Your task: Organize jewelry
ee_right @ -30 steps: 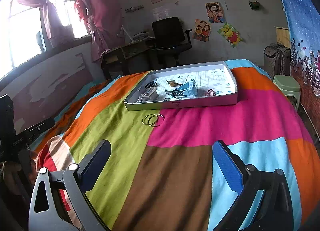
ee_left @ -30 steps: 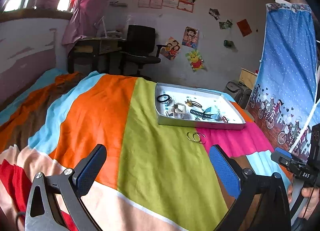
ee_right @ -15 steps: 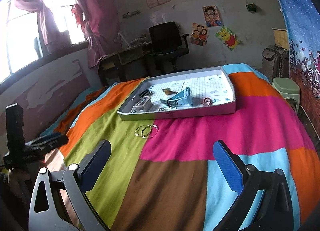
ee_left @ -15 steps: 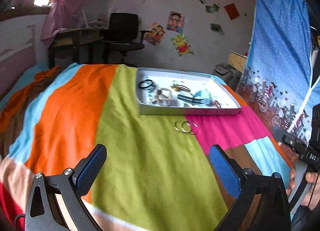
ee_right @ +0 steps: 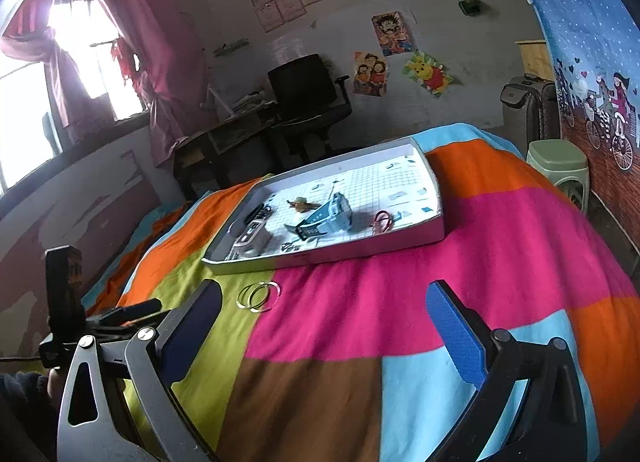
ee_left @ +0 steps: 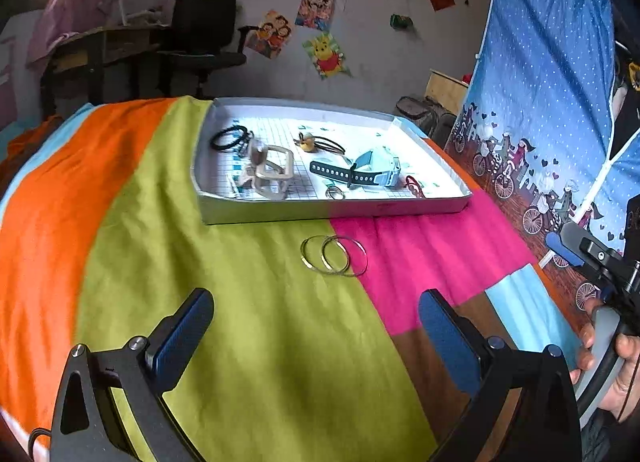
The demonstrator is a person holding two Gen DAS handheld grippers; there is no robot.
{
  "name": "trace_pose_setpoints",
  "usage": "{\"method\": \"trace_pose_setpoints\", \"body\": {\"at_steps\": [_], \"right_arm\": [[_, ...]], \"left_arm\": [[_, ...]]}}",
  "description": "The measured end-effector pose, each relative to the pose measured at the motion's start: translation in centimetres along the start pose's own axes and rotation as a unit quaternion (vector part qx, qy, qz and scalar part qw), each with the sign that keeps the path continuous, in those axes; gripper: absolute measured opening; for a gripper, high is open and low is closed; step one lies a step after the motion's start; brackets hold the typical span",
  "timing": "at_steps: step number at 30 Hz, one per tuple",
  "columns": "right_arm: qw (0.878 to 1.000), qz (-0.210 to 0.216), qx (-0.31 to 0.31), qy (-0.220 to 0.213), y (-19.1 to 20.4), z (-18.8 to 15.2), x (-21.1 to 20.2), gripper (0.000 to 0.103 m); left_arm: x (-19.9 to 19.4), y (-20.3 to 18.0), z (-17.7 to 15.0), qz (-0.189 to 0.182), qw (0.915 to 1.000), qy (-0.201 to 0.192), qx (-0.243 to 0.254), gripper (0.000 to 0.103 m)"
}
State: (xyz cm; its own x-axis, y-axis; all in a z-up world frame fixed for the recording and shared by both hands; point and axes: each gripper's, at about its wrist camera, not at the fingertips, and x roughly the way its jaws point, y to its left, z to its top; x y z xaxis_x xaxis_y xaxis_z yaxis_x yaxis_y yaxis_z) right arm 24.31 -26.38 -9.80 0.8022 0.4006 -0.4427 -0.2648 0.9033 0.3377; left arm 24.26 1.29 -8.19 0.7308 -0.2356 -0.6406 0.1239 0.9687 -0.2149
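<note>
Left claw hangs spread wide and empty over the colourful striped bedspread; two thin overlapping gold bangles lie flat just ahead, beside the white shallow tray. Inside, one blue watch lies crosswise. Right claw is spread too, holding nothing.

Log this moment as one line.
left gripper: open, empty | right gripper: open, empty | thin gold bangles: on bedspread, outside shallow white tray
</note>
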Motion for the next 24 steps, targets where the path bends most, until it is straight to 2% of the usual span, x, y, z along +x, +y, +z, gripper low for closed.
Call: {"method": "trace_pose_setpoints", "body": {"at_steps": [5,18,24], "right_arm": [[1.0,0.005,0.009,0.002,-0.8,0.4,1.5,0.1],[1.0,0.012,-0.018,-0.004,-0.9,1.8,4.9,0.102],[1.0,0.01,-0.018,-0.005,-0.9,1.7,5.1,0.102]], "left_arm": [[2.0,-0.2,0.9,-0.015,0.9999,0.005,0.001,0.099],[6.6,-0.4,1.6,-0.017,0.9987,0.047,-0.01,0.067],[8.3,-0.3,1.7,-0.011,0.9973,0.069,-0.022,0.059]]}}
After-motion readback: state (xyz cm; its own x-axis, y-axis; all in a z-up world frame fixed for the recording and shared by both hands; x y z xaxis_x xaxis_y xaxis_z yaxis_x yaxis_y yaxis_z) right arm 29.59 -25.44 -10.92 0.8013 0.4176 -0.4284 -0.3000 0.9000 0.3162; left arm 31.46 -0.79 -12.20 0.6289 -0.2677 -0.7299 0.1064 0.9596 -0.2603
